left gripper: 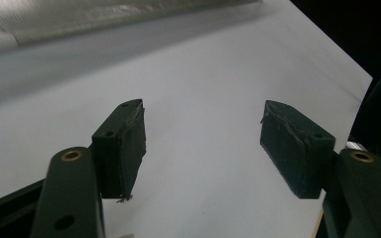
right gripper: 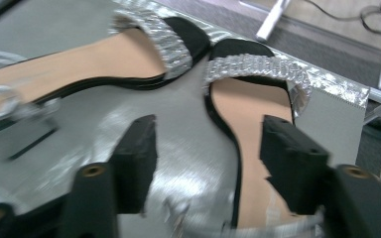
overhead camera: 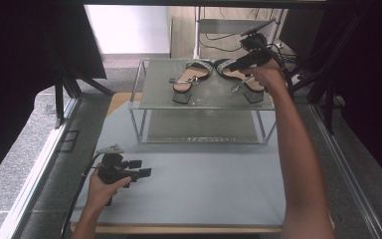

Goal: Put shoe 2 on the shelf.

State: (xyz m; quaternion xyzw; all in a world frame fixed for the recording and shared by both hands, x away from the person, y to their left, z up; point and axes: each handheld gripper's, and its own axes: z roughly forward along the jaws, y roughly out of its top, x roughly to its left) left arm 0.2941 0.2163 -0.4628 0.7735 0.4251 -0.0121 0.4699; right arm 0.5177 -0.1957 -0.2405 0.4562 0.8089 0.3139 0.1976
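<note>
Grey table [overhead camera: 189,194] bears a shelf rack [overhead camera: 154,92]; two sandals [overhead camera: 191,77] atop.

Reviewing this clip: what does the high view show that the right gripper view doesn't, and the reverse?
High view alone: the whole shelf rack, the grey table, and the left hand-held gripper open and low over the table. Right gripper view alone: the glittery toe straps up close, and the right hand-held gripper with jaws open above the shelf top. Both share: the two sandals, left one and right one, side by side.
</note>
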